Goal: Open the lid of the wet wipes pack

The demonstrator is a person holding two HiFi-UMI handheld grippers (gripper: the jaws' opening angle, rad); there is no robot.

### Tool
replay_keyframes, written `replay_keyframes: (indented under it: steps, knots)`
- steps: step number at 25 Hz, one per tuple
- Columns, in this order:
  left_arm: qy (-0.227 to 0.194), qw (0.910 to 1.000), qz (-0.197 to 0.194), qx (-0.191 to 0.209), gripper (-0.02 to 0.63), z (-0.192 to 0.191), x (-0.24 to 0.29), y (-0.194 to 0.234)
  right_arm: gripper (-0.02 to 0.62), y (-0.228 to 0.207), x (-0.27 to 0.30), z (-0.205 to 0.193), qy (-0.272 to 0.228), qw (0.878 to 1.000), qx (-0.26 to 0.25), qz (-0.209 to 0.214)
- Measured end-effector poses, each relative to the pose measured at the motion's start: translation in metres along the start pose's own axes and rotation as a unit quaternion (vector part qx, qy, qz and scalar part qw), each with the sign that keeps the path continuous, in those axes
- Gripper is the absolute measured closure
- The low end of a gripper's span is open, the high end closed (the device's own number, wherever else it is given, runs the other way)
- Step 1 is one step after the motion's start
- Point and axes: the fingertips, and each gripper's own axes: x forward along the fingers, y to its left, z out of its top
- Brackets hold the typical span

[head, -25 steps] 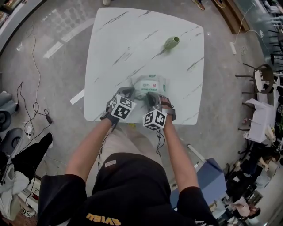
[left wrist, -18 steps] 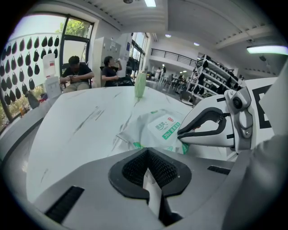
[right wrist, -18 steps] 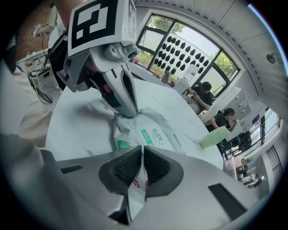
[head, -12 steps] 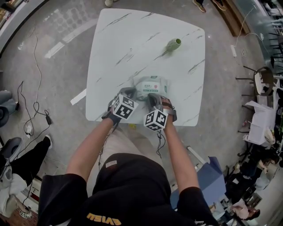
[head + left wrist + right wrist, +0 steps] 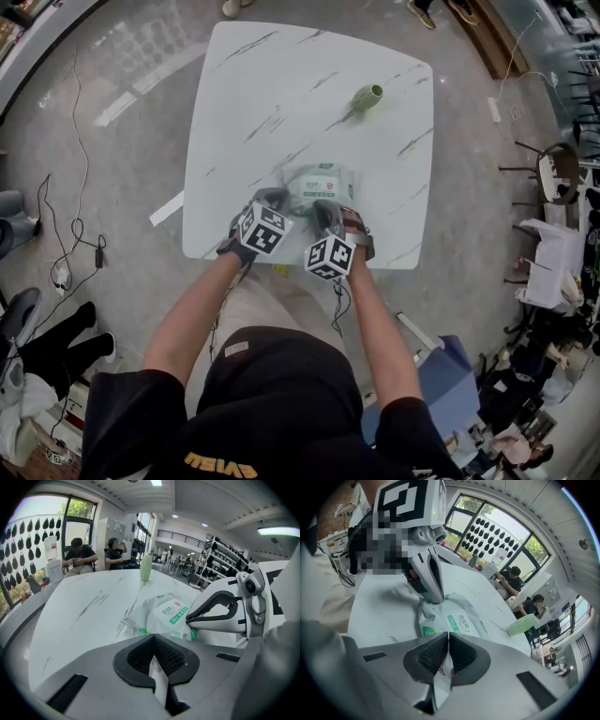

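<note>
The wet wipes pack is a white soft pack with green print, lying near the front edge of the white marble table. My left gripper is shut on the pack's near left film edge; white film shows between its pads. My right gripper grips the near right edge, and its jaws have just been closing with film pinched between them. The left gripper view shows the pack ahead with the right gripper on it. The right gripper view shows the pack and the left gripper.
A green vase stands at the table's far right, well beyond the pack. Cables lie on the floor at the left. Chairs and clutter stand at the right. Two seated people are behind the table.
Both grippers and the pack stay in the same place. A bystander's dark legs on the floor at the left have shifted further down the picture.
</note>
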Motion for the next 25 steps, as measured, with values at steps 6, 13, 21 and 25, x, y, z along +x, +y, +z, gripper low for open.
replay_keyframes:
  steps: [6,13,21,25]
  knots:
    - [0.002,1.0,-0.003,-0.001,0.589,-0.002,0.002,0.0,0.584,0.0,-0.003,0.001,-0.002,1.0,-0.005,-0.005]
    - [-0.001,0.9999,-0.004,-0.01,0.589,0.0,-0.001,-0.001,0.589,-0.008,-0.012,0.007,-0.006,1.0,-0.013,-0.014]
    - [0.003,0.9999,-0.005,-0.012,0.589,-0.001,-0.001,-0.001,0.591,-0.018,-0.021,0.013,-0.009,1.0,-0.02,-0.02]
    - [0.007,0.9999,-0.004,-0.007,0.589,-0.001,-0.001,-0.001,0.591,-0.023,-0.023,0.016,-0.012,1.0,-0.018,-0.019]
